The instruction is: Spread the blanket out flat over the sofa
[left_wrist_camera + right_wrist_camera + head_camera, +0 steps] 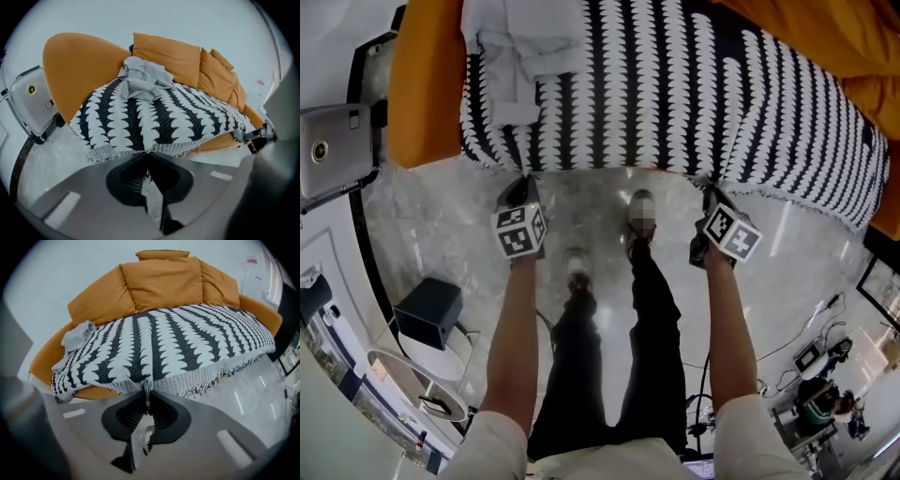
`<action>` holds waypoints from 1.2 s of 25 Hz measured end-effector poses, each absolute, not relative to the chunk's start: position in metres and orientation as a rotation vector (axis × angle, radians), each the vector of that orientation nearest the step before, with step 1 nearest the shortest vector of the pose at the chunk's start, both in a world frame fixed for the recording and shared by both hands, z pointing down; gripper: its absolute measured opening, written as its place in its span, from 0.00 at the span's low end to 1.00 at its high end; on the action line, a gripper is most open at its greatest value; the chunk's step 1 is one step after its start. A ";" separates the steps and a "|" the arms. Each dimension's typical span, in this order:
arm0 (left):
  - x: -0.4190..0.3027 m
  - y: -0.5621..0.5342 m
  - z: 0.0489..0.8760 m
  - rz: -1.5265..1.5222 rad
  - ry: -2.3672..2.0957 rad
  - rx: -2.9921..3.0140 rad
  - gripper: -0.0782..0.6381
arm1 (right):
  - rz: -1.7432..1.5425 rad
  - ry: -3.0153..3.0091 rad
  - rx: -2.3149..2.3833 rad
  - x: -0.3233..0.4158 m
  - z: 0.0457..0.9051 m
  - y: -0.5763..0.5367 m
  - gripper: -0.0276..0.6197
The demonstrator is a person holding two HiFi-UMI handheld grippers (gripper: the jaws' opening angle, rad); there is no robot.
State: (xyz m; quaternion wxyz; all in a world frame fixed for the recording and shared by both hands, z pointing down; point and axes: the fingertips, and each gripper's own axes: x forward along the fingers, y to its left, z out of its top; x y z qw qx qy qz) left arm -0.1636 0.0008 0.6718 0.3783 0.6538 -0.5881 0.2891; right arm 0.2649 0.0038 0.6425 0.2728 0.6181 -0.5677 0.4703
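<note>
A black-and-white zigzag blanket (675,84) lies over the seat of the orange sofa (422,84), and its fringed front edge hangs toward the floor. My left gripper (523,187) is shut on that edge near the left end, with the hem pinched between the jaws (148,154). My right gripper (708,192) is shut on the same edge further right, fringe caught in its jaws (148,392). A crumpled pale grey cloth (520,56) rests on the blanket's left part, also visible from the grippers (143,79) (75,341).
Orange back cushions (161,280) line the sofa's rear. A silver suitcase (333,145) stands left of the sofa. A black box (427,314) sits on a round white table at lower left. The person's feet (637,225) stand on glossy marble floor; cables (811,356) lie at right.
</note>
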 end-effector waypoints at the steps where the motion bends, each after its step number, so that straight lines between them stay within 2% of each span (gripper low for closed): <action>1: -0.164 0.001 0.674 0.748 -1.502 1.673 0.14 | 1.263 -1.531 1.668 0.269 0.645 0.004 0.09; 13: -0.179 0.000 0.704 0.818 -1.489 1.688 0.14 | 1.215 -1.511 1.623 0.271 0.667 0.022 0.10; 14: -0.181 0.001 0.705 0.818 -1.494 1.681 0.14 | 1.224 -1.512 1.606 0.268 0.669 0.025 0.13; 16: -0.183 0.003 0.702 0.792 -1.497 1.664 0.14 | 1.249 -1.518 1.559 0.261 0.667 0.034 0.29; 17: -0.181 0.003 0.699 0.762 -1.492 1.656 0.16 | 1.253 -1.521 1.546 0.261 0.661 0.038 0.34; 20: -0.175 0.001 0.687 0.684 -1.475 1.669 0.32 | 1.244 -1.538 1.545 0.260 0.643 0.041 0.38; 25: -0.181 0.010 0.685 0.723 -1.433 1.731 0.37 | 1.262 -1.601 1.532 0.233 0.649 0.036 0.40; 30: -0.191 0.018 0.658 0.744 -1.435 1.771 0.36 | 1.234 -1.648 1.570 0.216 0.610 0.031 0.38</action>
